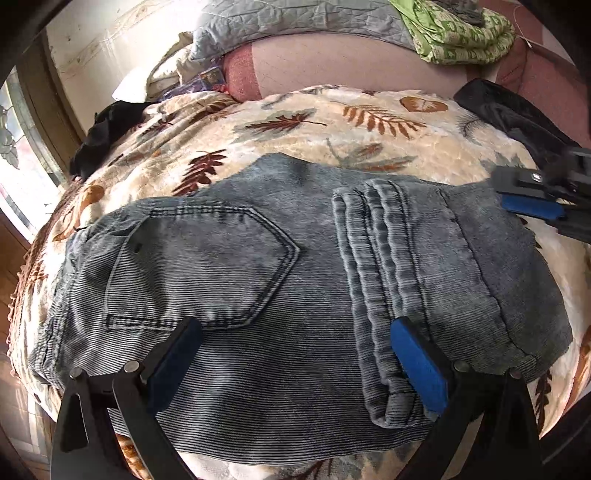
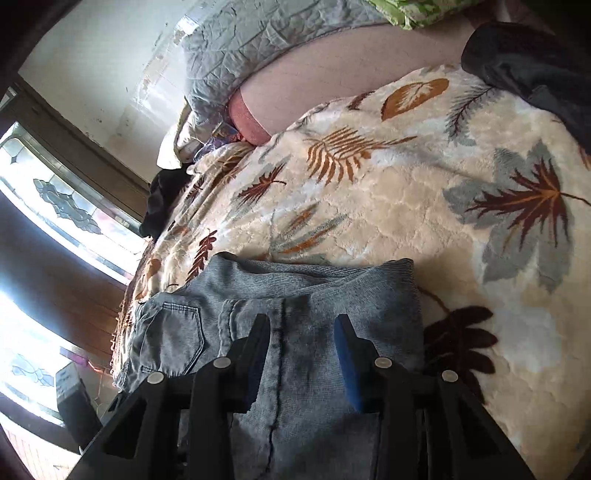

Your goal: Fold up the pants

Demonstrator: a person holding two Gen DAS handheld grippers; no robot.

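The pants (image 1: pixel 258 280) lie folded into a compact block on a plush, cream blanket (image 1: pixel 369 147) printed with rust, brown and grey leaves. They are of grey-blue, finely ribbed denim with a washed, mottled look. On the left part sits a five-sided back pocket (image 1: pixel 207 266) outlined in dark double stitching. On the right, a leg end is folded over the top, its hem (image 1: pixel 373 266) made of several raised, rounded ridges running near to far.

The left gripper (image 1: pixel 295 354) stands over the near edge of the pants with its jaws spread wide; its blue foam pads (image 1: pixel 417 365) straddle the middle of the fabric and pinch nothing. The right gripper (image 2: pixel 301 354) is over the right end of the pants, above a dark seam (image 2: pixel 282 332). Its jaws are partly apart, the cloth lies flat between the pads, and no fold is visibly caught in them.

The far edge of the pants lies straight across the blanket; the right edge is a soft, rounded fold. Beyond the far and right edges the blanket is bare and gives broad free room. A dark garment (image 1: pixel 517 114) lies at the far right, another black cloth (image 1: pixel 99 136) at the far left near a window (image 2: pixel 62 206), and a quilted grey cover (image 1: pixel 295 22) lies along the far side.
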